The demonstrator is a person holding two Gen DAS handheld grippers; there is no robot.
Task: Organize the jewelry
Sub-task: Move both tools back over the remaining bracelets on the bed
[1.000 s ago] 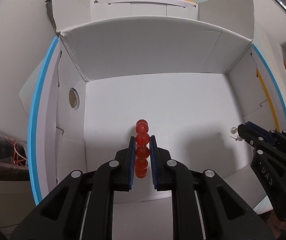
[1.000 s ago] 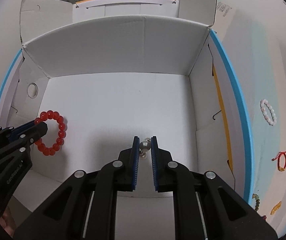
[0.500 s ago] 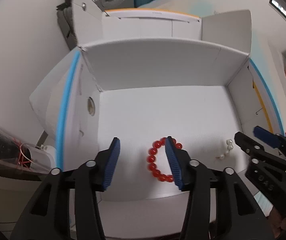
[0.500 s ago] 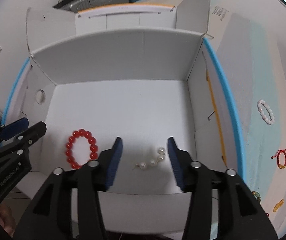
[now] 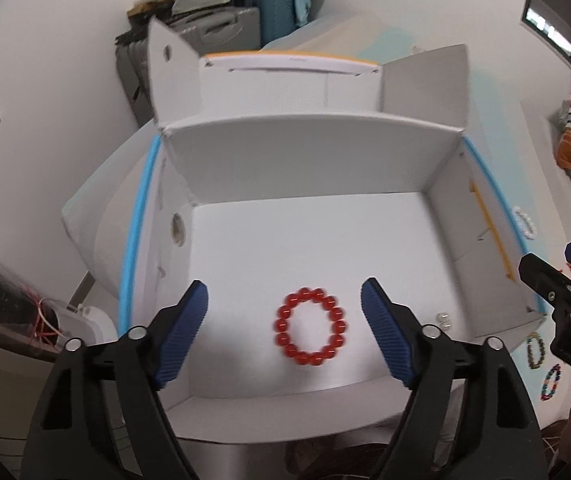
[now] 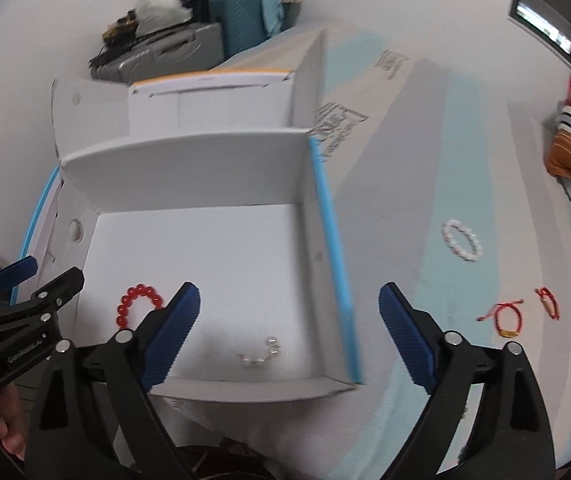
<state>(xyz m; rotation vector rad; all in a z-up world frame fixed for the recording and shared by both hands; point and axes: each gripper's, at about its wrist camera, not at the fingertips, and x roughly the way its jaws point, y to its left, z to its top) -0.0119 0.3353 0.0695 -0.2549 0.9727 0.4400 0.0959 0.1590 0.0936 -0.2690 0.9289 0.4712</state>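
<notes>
Bead bracelet [image 5: 311,331], red, lies flat on floor of white box [image 5: 309,152], near front wall, between but clear of the left gripper [image 5: 285,334] fingers. Pearl piece [image 6: 261,354] lies just right of it, also on box floor. Both were pinched a sec ago; now dropped, both grippers lifted back. Left jaws are opening, nothing held. Right gripper [image 6: 289,334] jaws also opening, empty, w/ box's blue-edged right wall between the fingers in view.

So two items stowed; judging by layout, next pickup is outside the box: white bead bracelet [image 6: 461,240], red cord bracelets [image 6: 505,318] on the surface to the right.

Writing: "DAS" partly visible on right gripper body in left view; left gripper label blurred, unreadable. Print on cardboard past box illegible.
</notes>
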